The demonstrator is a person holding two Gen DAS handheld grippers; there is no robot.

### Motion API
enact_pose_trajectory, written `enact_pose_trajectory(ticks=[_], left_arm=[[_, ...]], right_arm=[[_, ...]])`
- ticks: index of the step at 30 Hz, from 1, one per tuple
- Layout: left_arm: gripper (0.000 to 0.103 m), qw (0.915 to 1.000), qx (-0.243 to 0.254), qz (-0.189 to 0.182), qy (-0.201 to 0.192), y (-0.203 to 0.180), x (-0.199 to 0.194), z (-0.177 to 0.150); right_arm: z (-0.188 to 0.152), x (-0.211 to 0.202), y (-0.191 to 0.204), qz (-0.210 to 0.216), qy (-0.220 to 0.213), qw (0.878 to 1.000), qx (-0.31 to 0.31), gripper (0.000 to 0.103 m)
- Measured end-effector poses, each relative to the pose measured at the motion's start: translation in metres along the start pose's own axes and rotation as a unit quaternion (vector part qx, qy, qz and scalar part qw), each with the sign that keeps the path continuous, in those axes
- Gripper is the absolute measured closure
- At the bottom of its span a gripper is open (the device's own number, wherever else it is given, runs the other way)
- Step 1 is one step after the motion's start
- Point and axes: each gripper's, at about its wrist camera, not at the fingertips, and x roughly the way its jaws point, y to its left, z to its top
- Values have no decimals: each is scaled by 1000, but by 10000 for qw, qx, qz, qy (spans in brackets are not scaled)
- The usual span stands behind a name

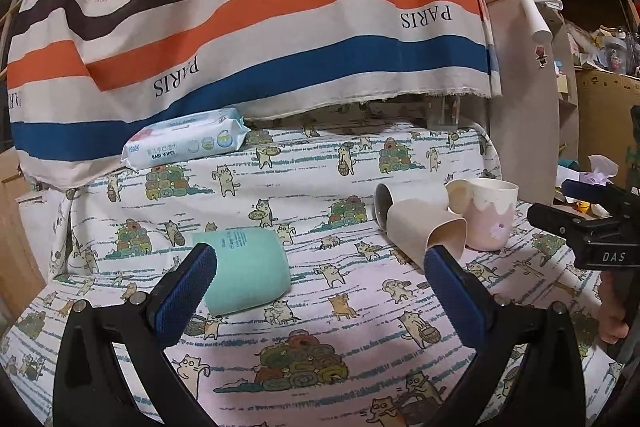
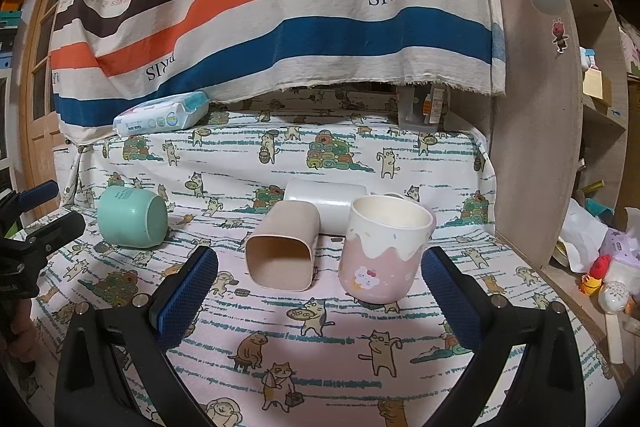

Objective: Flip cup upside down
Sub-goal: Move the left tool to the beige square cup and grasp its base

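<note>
A pink cup with a white drip rim [image 2: 384, 251] stands upright, mouth up, on the cat-print cloth; it also shows in the left wrist view [image 1: 490, 219]. A beige square cup [image 2: 286, 247] lies on its side beside it, mouth toward me. A white cup [image 2: 332, 201] lies on its side behind them. A teal cup [image 2: 134, 217] lies on its side at the left, close to my left gripper [image 1: 320, 287]. My left gripper is open and empty. My right gripper [image 2: 320, 291] is open and empty, just short of the beige and pink cups.
A pack of baby wipes [image 2: 160, 119] lies at the back left under a hanging striped cloth [image 2: 280, 7]. A wooden panel [image 2: 560, 147] borders the table on the right, with clutter beyond it.
</note>
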Motion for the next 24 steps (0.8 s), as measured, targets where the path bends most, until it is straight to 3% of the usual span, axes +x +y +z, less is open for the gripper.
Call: enact_pose_trajectory(ticks=[3,8,12,15,19,24], left_arm=[[0,10000,-71,36,-26,3,0,0],[0,9997,-149,122,-153,8,-3,1],[0,9997,-3,139,-201,5,-4,4],[0,9997,125,-189,112,-6,3,18],[0,9980,465,-344,238,-35,13,49],[0,9953,79,-643,718,-50,48,80]], right_arm=[[0,1,-4,-237,45,9996,127,0],[11,6,-8,207,299,9990,268,0],[41,11,-5,348,430,9981,284,0],[62,13,-3,233,256,9993,165,0],[74,16,-8,127,159,9997,123,0],[72,17,-27,-99,38,9999,112,1]])
